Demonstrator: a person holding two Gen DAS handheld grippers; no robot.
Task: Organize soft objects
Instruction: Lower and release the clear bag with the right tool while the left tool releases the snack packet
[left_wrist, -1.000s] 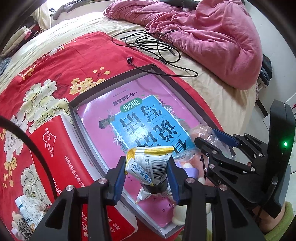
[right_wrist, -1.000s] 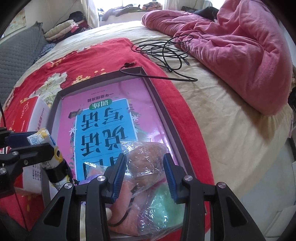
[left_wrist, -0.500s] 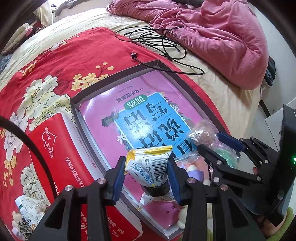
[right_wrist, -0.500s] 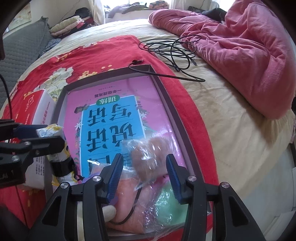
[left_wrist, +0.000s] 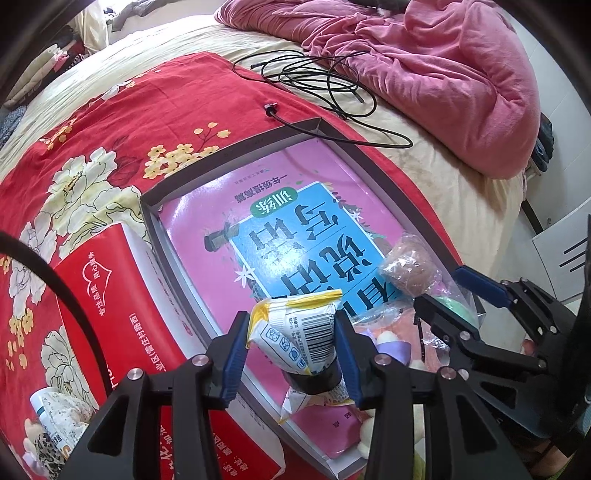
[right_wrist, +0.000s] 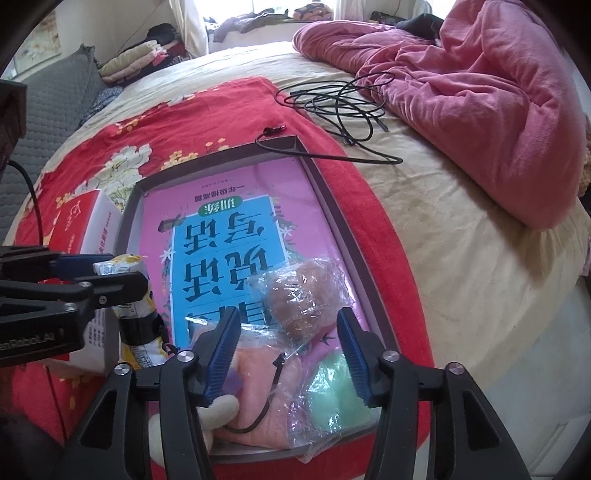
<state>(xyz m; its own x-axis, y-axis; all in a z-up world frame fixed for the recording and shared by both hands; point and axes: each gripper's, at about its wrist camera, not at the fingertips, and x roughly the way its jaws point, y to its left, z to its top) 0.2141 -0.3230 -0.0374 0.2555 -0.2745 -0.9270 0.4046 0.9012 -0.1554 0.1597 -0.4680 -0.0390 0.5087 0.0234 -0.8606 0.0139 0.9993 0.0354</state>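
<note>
Since the earlier frame my right gripper (right_wrist: 288, 352) has drawn back, released, above the clear bag of plush toys (right_wrist: 295, 332) in the tray (left_wrist: 236, 146) near the bed's right edge. My left gripper (left_wrist: 291, 354) stays clenched on the yellow-white packet (left_wrist: 299, 336); the packet's lower end is hidden.

Cable (left_wrist: 325, 79): lay coiled on the bed (right_wrist: 461, 221)
Blanket (left_wrist: 461, 74): pink, bunched beside the cable
Red box (left_wrist: 122, 317): just beside the tray (left_wrist: 155, 236)
</note>
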